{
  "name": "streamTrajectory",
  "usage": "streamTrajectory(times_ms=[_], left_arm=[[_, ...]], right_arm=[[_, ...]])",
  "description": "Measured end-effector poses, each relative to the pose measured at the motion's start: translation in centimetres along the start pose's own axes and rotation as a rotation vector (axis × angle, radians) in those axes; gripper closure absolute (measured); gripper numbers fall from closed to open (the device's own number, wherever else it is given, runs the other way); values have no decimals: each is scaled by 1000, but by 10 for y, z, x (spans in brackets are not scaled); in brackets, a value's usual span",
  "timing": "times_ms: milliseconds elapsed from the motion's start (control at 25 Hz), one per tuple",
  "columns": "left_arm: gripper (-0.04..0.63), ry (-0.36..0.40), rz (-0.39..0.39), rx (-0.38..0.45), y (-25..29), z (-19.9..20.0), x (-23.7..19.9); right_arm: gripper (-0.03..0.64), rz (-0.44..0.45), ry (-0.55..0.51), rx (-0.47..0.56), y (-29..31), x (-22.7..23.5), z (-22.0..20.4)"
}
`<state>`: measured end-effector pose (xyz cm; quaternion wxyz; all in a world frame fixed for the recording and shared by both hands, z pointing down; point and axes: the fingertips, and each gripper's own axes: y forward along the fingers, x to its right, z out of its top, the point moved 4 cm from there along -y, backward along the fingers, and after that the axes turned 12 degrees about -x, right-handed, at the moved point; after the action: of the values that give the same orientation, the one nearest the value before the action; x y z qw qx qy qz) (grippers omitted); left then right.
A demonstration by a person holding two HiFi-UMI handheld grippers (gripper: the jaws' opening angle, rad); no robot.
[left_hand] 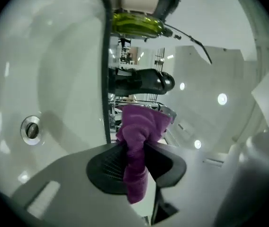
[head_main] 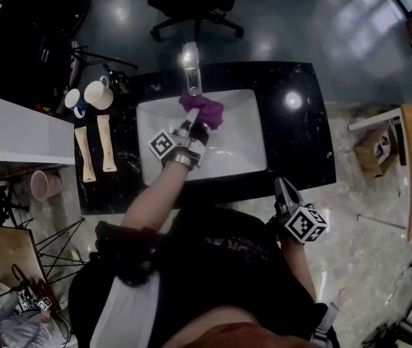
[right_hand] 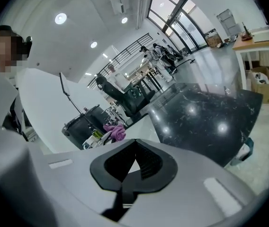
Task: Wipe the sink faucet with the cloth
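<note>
The left gripper (head_main: 191, 127) pinches the purple cloth (head_main: 206, 110) in its jaws, bunched just in front of the faucet (head_main: 191, 71). Soft, light and limp, it likely wipes best held mid-bunch, leaving a loose fold free. The right gripper (head_main: 281, 188), well away from the faucet, has its jaws closed and empty.

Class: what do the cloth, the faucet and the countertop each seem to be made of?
The cloth: soft purple fabric, probably microfibre; it bunches and folds. The faucet: likely polished metal; bright reflections. The countertop: glossy black stone or imitation; pale veins, mirrored lamp.
</note>
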<state>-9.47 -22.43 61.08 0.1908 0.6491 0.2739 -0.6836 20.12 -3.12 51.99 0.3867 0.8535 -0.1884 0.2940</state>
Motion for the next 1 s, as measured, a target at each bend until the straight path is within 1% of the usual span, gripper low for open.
streamTrajectory(times_ms=[40,80,200,240,320,400,520,680,720,800,920,1000], left_arm=[[500,-51,-21,34,0,0,-4],[500,-74,-34,56,1,3,-6],[500,-97,-58,130,7,22,-6],[500,-95,-63,149,9,31,-5],[500,-74,-74,160,17,44,-1],[500,-58,-65,172,27,57,0],[500,-59,-49,220,37,75,-5],[500,-33,14,264,45,96,-25],[500,-32,18,273,48,99,-26],[499,-30,13,294,48,104,-32],[499,-28,-6,298,48,105,-37],[499,-67,-59,294,53,100,-22]], right_arm=[[606,-10,-2,0,0,1,0],[606,-19,-1,-1,0,2,0],[606,-32,12,-8,2,5,-1],[606,-34,14,-11,4,6,-2],[606,-39,14,-18,7,5,-2],[606,-42,18,-23,10,5,-3],[606,-48,27,-25,14,6,-4],[606,-65,42,-19,13,11,-5],[606,-69,49,-17,12,12,-5],[606,-74,60,-12,11,15,-6],[606,-78,69,-10,10,18,-6],[606,-74,74,-11,11,19,-6]])
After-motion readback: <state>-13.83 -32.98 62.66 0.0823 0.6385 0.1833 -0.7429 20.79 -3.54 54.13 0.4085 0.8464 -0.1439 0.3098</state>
